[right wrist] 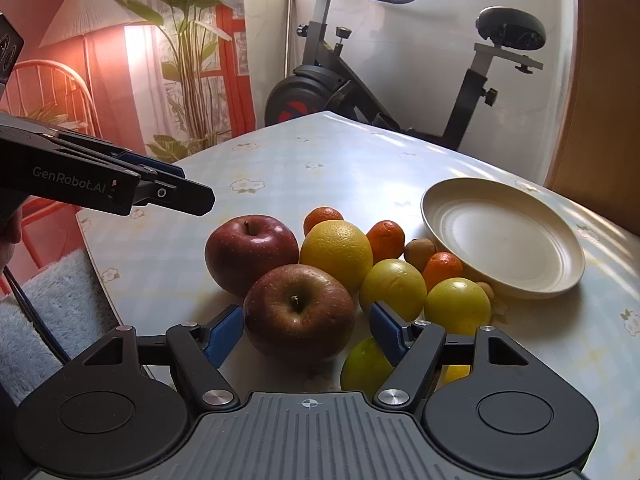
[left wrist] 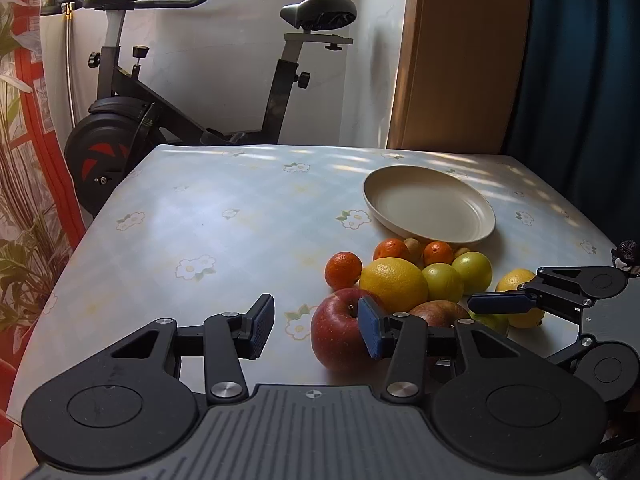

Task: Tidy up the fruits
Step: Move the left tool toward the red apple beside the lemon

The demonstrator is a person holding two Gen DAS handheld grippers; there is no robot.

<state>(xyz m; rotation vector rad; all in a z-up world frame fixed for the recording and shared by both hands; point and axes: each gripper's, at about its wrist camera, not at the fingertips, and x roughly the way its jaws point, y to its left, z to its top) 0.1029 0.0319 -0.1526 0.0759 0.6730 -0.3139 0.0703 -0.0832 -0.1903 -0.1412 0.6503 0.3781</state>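
Note:
A heap of fruit lies on the flowered table (left wrist: pixel 200 220) in front of an empty cream plate (right wrist: pixel 504 240): two red apples, a big yellow citrus (right wrist: pixel 336 254), tangerines (right wrist: pixel 386 240) and yellow-green fruits (right wrist: pixel 394 288). My right gripper (right wrist: pixel 305 334) is open and straddles the nearer apple (right wrist: pixel 298 312); its left pad sits at the skin and a narrow gap shows on the right. My left gripper (left wrist: pixel 316 328) hovers open above the table, its right finger in front of the other red apple (left wrist: pixel 336 332). From the right wrist it appears as a black arm (right wrist: pixel 192 188) left of that apple (right wrist: pixel 250 252).
An exercise bike (left wrist: pixel 132 112) stands beyond the table's far edge. A chair with a fluffy blue cover (right wrist: pixel 60 312) is by the near left corner. A green fruit (right wrist: pixel 366 368) and a yellow one lie under my right gripper. Bare tablecloth stretches left of the heap.

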